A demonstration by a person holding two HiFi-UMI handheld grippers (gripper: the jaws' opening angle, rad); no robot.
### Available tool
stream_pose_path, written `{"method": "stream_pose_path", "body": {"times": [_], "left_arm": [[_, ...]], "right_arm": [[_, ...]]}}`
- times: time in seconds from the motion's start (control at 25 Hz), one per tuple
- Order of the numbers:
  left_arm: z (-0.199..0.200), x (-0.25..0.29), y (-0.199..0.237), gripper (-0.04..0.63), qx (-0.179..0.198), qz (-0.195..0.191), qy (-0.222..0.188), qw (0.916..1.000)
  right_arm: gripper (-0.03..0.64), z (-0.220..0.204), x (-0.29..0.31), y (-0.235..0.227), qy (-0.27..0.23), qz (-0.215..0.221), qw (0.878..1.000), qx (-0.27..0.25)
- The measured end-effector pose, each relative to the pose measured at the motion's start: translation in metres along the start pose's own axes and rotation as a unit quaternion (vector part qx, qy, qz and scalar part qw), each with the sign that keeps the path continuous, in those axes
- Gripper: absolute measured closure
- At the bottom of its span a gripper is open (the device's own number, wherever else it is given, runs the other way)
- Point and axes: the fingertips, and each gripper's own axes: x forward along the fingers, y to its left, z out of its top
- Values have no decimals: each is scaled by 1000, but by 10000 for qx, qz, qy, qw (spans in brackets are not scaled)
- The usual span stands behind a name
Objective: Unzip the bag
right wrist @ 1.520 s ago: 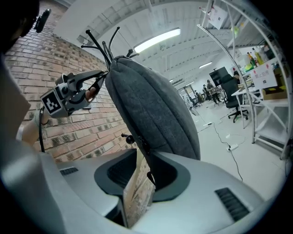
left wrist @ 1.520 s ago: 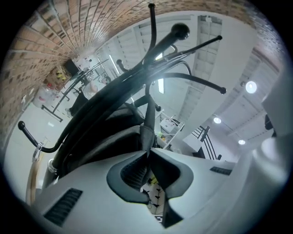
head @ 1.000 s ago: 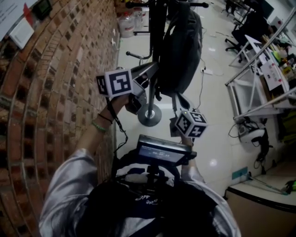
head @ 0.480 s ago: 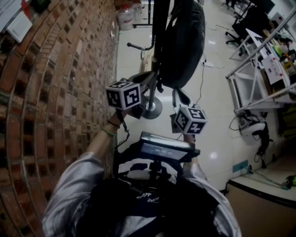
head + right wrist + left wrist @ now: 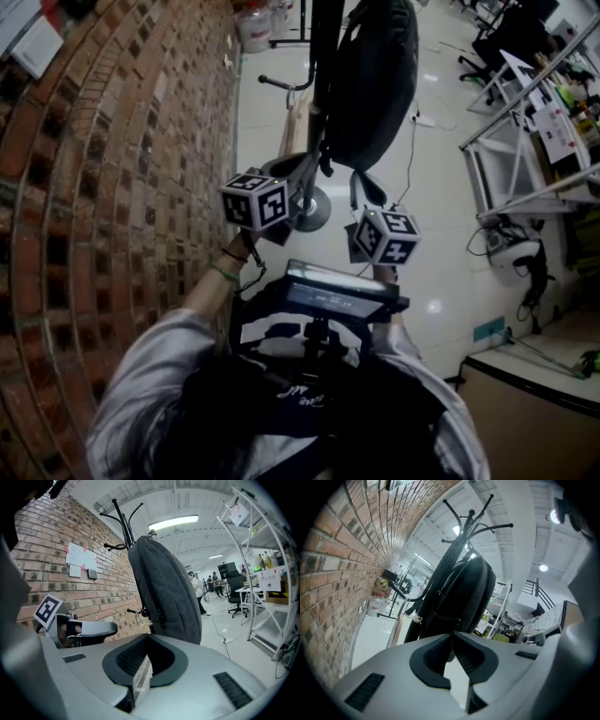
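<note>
A dark grey backpack [image 5: 370,84] hangs from a black coat stand [image 5: 314,112] beside the brick wall. Its zipper does not show clearly in any view. In the left gripper view the backpack [image 5: 461,595] hangs straight ahead of my left gripper [image 5: 453,635], whose jaws meet at the tips with nothing between them. My right gripper [image 5: 146,638] is also shut and empty, below and short of the backpack [image 5: 164,592]. Neither gripper touches the bag. In the head view both marker cubes, left [image 5: 254,200] and right [image 5: 386,236], sit under the bag's lower end.
The brick wall [image 5: 112,159] runs close along the left. The stand's round base [image 5: 307,211] rests on the white floor. A white metal frame [image 5: 525,141] stands at the right, with office chairs [image 5: 497,56] behind it. A cable [image 5: 410,159] lies on the floor.
My left gripper has dropped lower and come in towards the stand's base and my body. The right gripper has hardly moved. Both stay away from the bag.
</note>
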Motion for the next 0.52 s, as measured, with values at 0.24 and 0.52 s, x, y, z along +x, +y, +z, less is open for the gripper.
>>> {"method": "stream_pose_path", "body": {"times": [0.24,0.52], "left_arm": [[-4,-2,1,570,29,46,-6,10000],[-6,-2,3,570,67,101,-75,9999]], "right_arm": [[617,-2,1,1,14,10,10000,28],[617,-2,0,4,33,55,10000,46]]}}
